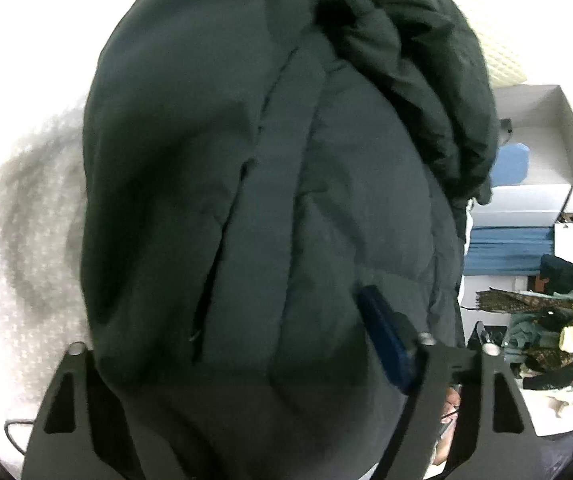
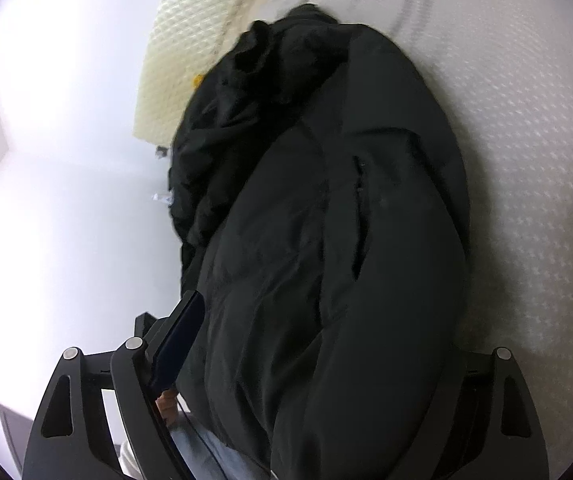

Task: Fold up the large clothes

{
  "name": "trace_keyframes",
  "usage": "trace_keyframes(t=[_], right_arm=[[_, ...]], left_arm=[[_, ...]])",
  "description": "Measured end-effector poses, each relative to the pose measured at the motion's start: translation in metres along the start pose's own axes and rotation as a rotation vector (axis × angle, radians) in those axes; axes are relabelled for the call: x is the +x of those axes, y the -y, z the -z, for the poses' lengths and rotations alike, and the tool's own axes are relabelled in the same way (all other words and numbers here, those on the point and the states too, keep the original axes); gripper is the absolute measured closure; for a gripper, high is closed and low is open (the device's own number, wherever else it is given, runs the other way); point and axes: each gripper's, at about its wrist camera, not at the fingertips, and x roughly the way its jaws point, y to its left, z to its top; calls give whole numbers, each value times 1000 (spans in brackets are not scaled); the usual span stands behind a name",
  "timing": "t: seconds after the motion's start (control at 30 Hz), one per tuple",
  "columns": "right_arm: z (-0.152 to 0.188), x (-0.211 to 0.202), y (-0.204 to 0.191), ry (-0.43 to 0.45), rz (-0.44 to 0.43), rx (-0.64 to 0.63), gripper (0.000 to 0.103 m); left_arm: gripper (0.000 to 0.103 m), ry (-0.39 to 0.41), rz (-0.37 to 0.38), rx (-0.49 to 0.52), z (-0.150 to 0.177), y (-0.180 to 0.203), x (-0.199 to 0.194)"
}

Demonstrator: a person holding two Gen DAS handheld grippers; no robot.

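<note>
A large dark padded jacket (image 1: 278, 184) fills the left wrist view and hangs or lies bunched over a white textured bed cover (image 1: 26, 216). It also fills the right wrist view (image 2: 326, 240). The jacket's bulk sits between the wide-set jaws of my left gripper (image 1: 246, 344), with one blue-padded fingertip (image 1: 386, 340) showing against the cloth. My right gripper (image 2: 326, 344) likewise has the jacket between its jaws, with one fingertip (image 2: 178, 336) showing at the left. The other fingertips are hidden by cloth. A pocket slit (image 2: 358, 216) runs down the jacket.
White boxes (image 1: 542, 160) and a blue folded item (image 1: 510, 248) stand at the right of the left wrist view, with a pile of mixed clothes (image 1: 546, 336) below them. A cream quilted pillow (image 2: 182, 68) lies behind the jacket. White cover (image 2: 526, 160) spreads to the right.
</note>
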Motion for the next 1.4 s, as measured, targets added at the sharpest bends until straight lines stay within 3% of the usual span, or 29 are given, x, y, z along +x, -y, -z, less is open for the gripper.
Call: trace_keyframes(t=[0.13,0.27,0.33,0.4,0.5,0.6,0.77,1.0,1.13,1.4], right_arm=[[1,-1,-27,27,-108,-88,20],[6,-10,-46,65,-149,-151,21],[9,-12,-49,73,-108,-172,34],[12,-11,-50,60,-14,-200,60],[16,-11,-49,58,54,-223,84],[28,-18,-63,77,112,-289,91],[40,-36,-90,142,90,-352,95],[46,-93,-114,242,-36,-355,96],[55,-124,-125,269,-90,-350,96],[97,-173,-149,292,-188,-377,96]], left_arm=[[52,31,55,42,3,7,-11],[63,67,90,88,7,12,-24],[69,79,93,108,11,18,-26],[75,94,104,127,13,23,-28],[83,140,133,147,17,26,-38],[86,175,159,183,21,34,-44],[90,226,190,218,32,44,-69],[92,265,267,218,49,51,-109],[92,293,210,287,62,62,-141],[94,299,193,341,100,59,-192]])
